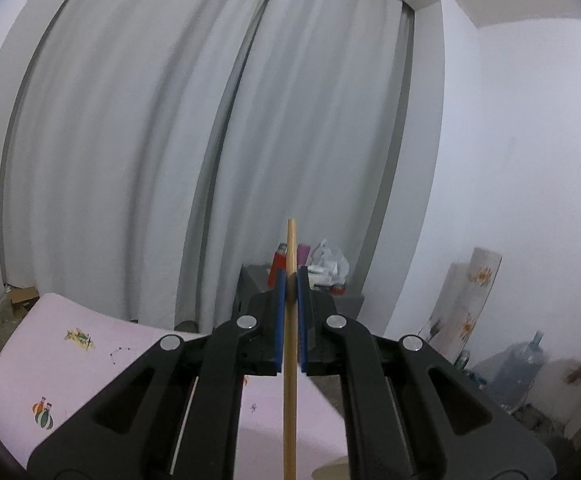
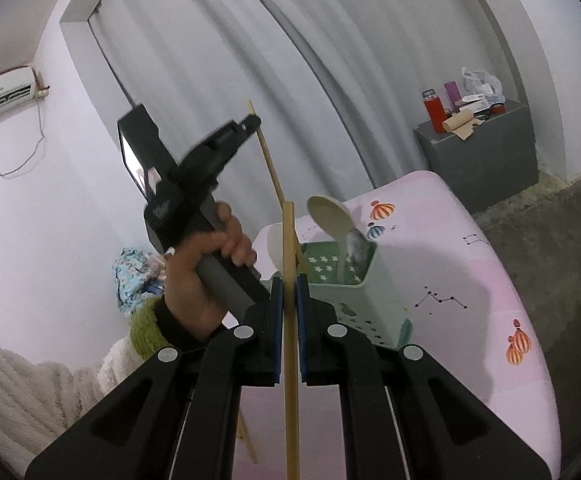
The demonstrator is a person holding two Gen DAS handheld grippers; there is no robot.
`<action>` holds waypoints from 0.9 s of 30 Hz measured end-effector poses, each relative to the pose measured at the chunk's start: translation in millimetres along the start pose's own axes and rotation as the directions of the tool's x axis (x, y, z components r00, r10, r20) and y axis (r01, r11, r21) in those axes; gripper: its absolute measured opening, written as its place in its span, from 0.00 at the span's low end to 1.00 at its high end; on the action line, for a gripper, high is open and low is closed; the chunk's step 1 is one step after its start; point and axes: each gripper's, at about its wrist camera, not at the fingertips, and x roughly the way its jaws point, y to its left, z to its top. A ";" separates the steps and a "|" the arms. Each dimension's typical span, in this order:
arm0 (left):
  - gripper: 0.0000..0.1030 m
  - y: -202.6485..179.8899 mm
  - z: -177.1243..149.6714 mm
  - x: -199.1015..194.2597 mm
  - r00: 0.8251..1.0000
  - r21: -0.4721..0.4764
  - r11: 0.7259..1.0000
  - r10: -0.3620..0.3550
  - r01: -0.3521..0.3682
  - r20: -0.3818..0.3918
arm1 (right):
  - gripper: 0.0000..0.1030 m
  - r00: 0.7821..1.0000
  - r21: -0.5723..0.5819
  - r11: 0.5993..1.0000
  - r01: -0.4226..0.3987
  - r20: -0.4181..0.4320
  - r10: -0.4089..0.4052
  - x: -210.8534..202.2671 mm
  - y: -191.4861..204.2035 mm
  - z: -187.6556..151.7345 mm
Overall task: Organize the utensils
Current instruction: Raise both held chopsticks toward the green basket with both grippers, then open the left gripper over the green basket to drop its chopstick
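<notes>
Right gripper (image 2: 289,292), jaws narrow, clamps a chopstick (image 2: 290,344) upright between its blue pads; the stick's top end stands in front of the caddy (image 2: 354,284), on its near side. Left gripper (image 1: 289,288), likewise nearly closed, holds a second chopstick (image 1: 290,360); in the right wrist view this stick slants down from the left hand (image 2: 210,264), up and left of the caddy, with its lower end hidden behind the first stick. The caddy, green with white stars, stands on the pink table (image 2: 490,280) and already carries a white spoon (image 2: 330,216) leaning from its far compartment. Risks, as judged: the two sticks meet near the rim and may foul each other; a stick released while slanted could strike the rim and drop onto the table; a push against the light caddy could tip it.
</notes>
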 end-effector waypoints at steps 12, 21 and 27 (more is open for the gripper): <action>0.04 7.8 -24.9 -12.1 0.998 0.047 0.998 0.034 -0.031 -0.049 | 0.07 0.999 0.011 1.000 0.026 0.020 -0.027 -11.0 -5.4 0.1; 0.26 20.4 -26.8 -31.3 0.996 0.026 0.998 0.052 -0.050 -0.068 | 0.07 0.999 0.010 0.999 0.033 0.036 -0.033 -17.4 0.9 -1.5; 0.49 19.3 -23.4 -46.6 0.997 0.025 0.998 0.066 -0.065 -0.050 | 0.07 0.999 0.007 1.000 0.023 0.040 -0.023 -19.6 4.5 -3.2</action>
